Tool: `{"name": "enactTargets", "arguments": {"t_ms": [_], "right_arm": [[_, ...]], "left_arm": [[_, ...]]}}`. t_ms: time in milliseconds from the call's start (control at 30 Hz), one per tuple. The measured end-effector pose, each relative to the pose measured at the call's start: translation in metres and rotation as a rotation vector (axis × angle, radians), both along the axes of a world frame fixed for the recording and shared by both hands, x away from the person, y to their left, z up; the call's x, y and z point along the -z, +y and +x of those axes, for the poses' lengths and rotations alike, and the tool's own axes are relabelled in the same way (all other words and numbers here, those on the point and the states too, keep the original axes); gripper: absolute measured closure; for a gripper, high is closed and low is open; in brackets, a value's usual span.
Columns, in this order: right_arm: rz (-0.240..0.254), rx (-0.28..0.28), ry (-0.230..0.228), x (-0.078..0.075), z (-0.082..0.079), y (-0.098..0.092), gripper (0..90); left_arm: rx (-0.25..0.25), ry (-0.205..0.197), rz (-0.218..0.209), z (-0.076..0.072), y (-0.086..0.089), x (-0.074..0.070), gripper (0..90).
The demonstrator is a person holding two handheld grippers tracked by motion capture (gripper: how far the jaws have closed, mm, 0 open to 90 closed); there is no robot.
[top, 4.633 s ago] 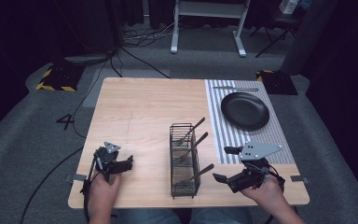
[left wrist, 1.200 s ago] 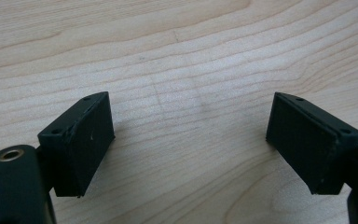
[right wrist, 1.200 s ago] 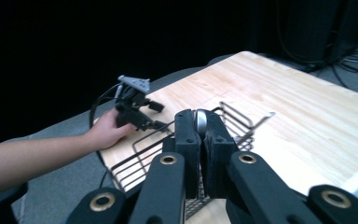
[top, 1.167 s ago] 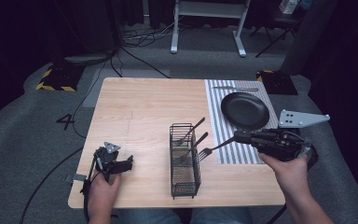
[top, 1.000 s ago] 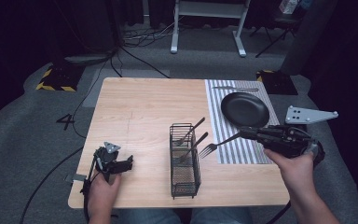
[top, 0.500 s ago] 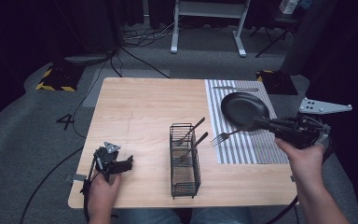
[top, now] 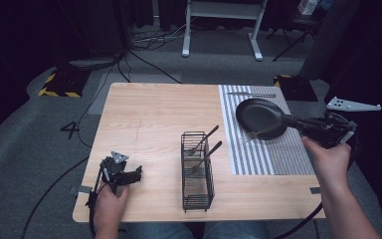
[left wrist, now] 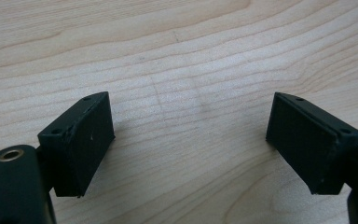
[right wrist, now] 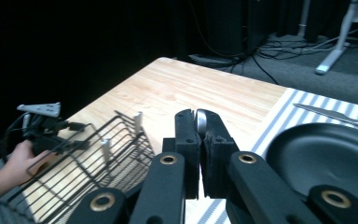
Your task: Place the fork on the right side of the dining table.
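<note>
Right claw (top: 289, 121) is clamped on a fork (top: 262, 132) by its handle; in the right gripper view the metal handle end shows pinched between the two pads (right wrist: 186, 140). Compared with a second ago, the fork has travelled from just beside the basket (top: 197, 172) toward 3 o'clock, and its tines now hang over the near rim of the pan (top: 258, 115), above the striped mat (top: 273, 149). Earlier still, this claw sat empty at the counter's near right edge.

Judgement: one fork is out of the basket and in transit to a place on the mat; setting it down is the step in hand. Whether the tines touch the pan rim cannot be told.

Left claw (top: 129, 174) has stayed at the near left corner of the counter (top: 154, 114) throughout. Its jaws stand wide, with bare wood between them in the left gripper view (left wrist: 189, 135); it holds nothing.

Containers:
- Basket, black wire, near centre of the counter: two utensils (top: 203, 149) lean inside, handles pointing toward 1 o'clock. Heads hidden by the wire; type uncertain.
- Pan, black, on the mat's far part: empty inside.
- A knife (top: 251, 94) lies on the mat at 12 o'clock from the pan, apart from it.
</note>
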State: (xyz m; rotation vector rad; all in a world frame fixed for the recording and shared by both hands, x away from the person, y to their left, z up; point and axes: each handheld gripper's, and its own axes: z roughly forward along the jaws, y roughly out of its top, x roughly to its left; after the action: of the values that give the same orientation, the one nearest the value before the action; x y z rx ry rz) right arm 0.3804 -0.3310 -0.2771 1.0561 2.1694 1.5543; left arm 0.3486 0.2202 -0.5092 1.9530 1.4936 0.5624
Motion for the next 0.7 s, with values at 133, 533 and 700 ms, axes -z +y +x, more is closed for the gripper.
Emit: {"name": "enactTargets", "arguments": {"t_ms": [133, 533, 700], "right_arm": [[0.005, 0.032, 0.01, 0.003, 0.007, -0.008, 87.1], [-0.01, 0.103, 0.06, 0.023, 0.028, -0.02, 87.1], [-0.01, 0.129, 0.099, 0.037, 0.036, -0.022, 87.1]], "left_arm": [[0.0, 0.0, 0.0, 0.0, 0.0, 0.0, 15.0], [0.002, 0.0, 0.001, 0.0, 0.0, 0.0, 15.1], [0.0, 0.0, 0.0, 0.0, 0.0, 0.0, 15.0]]}}
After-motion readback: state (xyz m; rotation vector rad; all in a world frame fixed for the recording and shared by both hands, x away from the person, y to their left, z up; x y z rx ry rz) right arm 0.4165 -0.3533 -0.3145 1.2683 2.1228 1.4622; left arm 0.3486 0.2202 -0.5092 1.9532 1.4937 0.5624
